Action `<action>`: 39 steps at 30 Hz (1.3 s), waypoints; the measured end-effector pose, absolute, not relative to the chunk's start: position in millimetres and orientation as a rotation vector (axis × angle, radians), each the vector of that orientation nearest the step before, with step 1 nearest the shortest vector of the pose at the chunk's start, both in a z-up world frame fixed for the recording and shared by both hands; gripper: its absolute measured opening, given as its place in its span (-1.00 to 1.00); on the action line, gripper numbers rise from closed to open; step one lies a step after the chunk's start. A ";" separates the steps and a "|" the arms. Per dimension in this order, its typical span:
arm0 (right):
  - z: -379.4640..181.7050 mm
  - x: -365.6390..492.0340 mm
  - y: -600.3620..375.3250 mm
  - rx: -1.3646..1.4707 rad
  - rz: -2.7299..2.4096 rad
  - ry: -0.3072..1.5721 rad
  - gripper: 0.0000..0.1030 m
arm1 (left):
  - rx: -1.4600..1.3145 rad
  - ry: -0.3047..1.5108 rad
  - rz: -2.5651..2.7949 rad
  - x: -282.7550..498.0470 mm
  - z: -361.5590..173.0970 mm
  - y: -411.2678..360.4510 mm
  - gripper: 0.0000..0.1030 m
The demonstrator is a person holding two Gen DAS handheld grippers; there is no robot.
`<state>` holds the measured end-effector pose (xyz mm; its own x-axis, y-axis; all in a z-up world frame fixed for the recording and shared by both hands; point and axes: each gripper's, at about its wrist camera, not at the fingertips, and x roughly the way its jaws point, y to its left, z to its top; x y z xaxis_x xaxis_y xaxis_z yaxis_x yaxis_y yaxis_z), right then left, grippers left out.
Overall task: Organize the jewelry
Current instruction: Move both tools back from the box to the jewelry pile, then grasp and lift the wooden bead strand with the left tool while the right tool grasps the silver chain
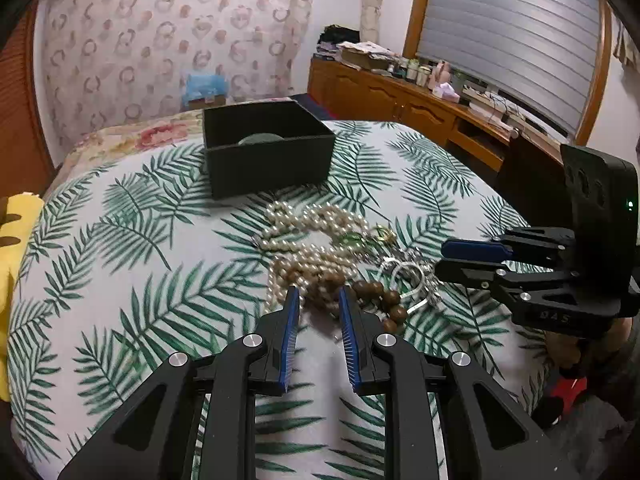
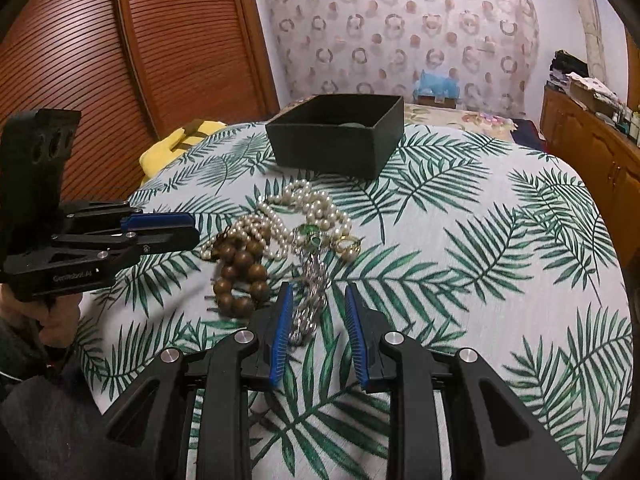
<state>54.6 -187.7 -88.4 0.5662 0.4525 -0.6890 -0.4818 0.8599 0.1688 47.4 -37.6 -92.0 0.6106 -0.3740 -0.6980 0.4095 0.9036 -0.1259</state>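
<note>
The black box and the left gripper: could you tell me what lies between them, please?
The jewelry pile: pearl strands nearer the black box, brown wooden beads nearest the left gripper. The left wrist view shows it best.

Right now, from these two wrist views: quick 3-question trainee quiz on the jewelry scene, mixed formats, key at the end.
1. True or false: the black box is closed with a lid.
2. Multiple choice: what lies between the fingers of the right hand-held gripper? A) pearl necklace B) silver chain C) brown bead bracelet
3. Fill in: the jewelry pile lies on a bedspread printed with green ____.

Key: 1 false, it is open-topped. 2 B, not gripped. 3 leaves.
</note>
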 end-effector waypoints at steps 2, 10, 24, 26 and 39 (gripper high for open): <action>-90.3 53.5 -187.3 -0.045 0.543 0.802 -0.44 | 0.051 0.804 -0.458 45.6 -95.7 -40.7 -0.63; -97.0 52.2 -187.0 -0.046 0.537 0.798 -0.44 | 0.058 0.826 -0.463 47.9 -103.1 -51.7 -0.63; -96.1 50.9 -186.7 -0.045 0.543 0.793 -0.44 | 0.076 0.834 -0.449 58.7 -107.5 -58.2 -0.59; -95.9 50.7 -186.7 -0.047 0.541 0.793 -0.44 | 0.070 0.834 -0.448 59.2 -107.3 -58.0 -0.81; -94.8 49.8 -185.5 -0.055 0.541 0.793 -0.44 | 0.039 0.770 -0.456 48.0 -90.1 -48.1 -0.87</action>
<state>49.8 -185.5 -94.8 0.5741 0.4410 -0.6898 -0.4813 0.8634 0.1514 48.0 -48.1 -90.1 0.6256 -0.3833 -0.6795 0.4116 0.9020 -0.1299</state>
